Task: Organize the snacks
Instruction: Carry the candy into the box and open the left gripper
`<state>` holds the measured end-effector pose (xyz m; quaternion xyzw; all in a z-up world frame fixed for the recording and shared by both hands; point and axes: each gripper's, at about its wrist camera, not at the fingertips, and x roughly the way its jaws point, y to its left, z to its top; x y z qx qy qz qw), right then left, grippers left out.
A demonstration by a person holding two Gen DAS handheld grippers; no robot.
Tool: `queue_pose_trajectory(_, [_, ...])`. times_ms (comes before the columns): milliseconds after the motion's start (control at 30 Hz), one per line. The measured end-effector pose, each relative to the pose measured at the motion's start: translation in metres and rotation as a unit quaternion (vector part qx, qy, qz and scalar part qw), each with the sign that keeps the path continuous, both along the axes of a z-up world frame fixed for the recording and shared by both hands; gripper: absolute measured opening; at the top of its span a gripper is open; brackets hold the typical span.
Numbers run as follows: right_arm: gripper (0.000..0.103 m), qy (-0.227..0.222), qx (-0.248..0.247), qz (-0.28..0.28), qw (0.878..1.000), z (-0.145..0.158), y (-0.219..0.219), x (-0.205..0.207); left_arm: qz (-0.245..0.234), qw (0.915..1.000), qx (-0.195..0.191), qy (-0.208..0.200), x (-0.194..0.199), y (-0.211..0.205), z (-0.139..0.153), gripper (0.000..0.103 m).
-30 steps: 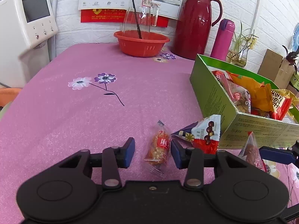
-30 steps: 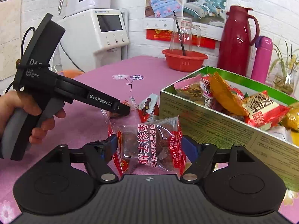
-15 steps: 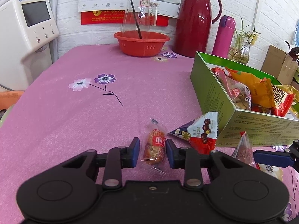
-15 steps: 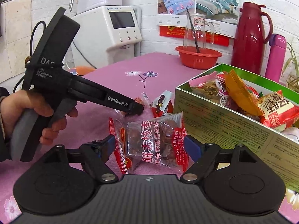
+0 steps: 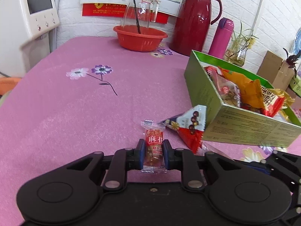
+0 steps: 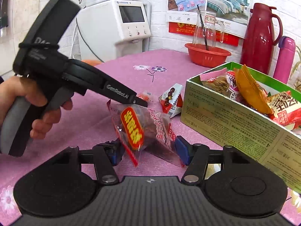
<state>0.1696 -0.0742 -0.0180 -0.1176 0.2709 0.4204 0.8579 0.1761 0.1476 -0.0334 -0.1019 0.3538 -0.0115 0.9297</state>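
Crinkly clear plastic sits between the blue pads of my left gripper (image 5: 153, 155): I have the small twist-snack packet (image 5: 154, 146) pinched at its lower half, low over the pink tablecloth (image 5: 75, 113). My right gripper (image 6: 148, 153) is closing its jaws around the bigger walnut packet (image 6: 144, 128), which stands tilted between them; the right pad meets the wrapper's edge, the left pad is hidden behind the film, so I would not call it gripped yet. Just beyond lies 1 triangular chocolate packet (image 5: 188, 124), touching the near corner of the green box (image 5: 244, 128), already heaped with snacks.

What worries me is the walnut bag: it is slick and puffy, and if the pads catch only the sealed edge it may slide out or twist once lifted. My 2 tools are also near each other, so lifting both together could knock them or nudge the chocolate packet.

The box's far right end is cut off, and how much room remains inside is hard to judge.
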Motion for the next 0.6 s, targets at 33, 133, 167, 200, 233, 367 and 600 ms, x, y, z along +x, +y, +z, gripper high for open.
queue_pose_trajectory(33, [0.09,0.001,0.003,0.0,1.0,0.0,-0.002,0.0,-0.001,1.0,-0.008,0.001,-0.002,0.0,0.0,0.02])
queue_pose_trajectory(133, [0.082,-0.004,0.011,-0.001,1.0,0.003,-0.009,-0.004,-0.002,0.9996,-0.028,-0.002,-0.009,0.0,0.005,0.02])
queue_pose_trajectory(167, [0.08,-0.007,0.015,-0.002,1.0,0.005,-0.012,-0.007,-0.005,0.9994,-0.034,-0.007,-0.013,-0.001,0.008,0.02])
queue_pose_trajectory(200, [0.074,-0.01,0.02,-0.002,1.0,0.007,-0.016,-0.01,-0.009,0.9992,-0.037,-0.013,-0.017,-0.003,0.013,0.02])
queue_pose_trajectory(233, [0.074,-0.011,0.025,-0.001,1.0,0.01,-0.02,-0.012,-0.015,0.999,-0.037,-0.02,-0.02,-0.007,0.019,0.02])
queue_pose_trajectory(367, [0.073,-0.026,0.054,-0.013,0.998,0.026,-0.042,-0.017,-0.045,0.9969,-0.031,-0.057,-0.028,-0.026,0.047,0.02])
queue_pose_trajectory(600, [0.074,-0.093,0.093,-0.055,0.99,0.064,-0.087,-0.011,-0.103,0.9865,-0.047,-0.118,-0.015,-0.067,0.097,0.019])
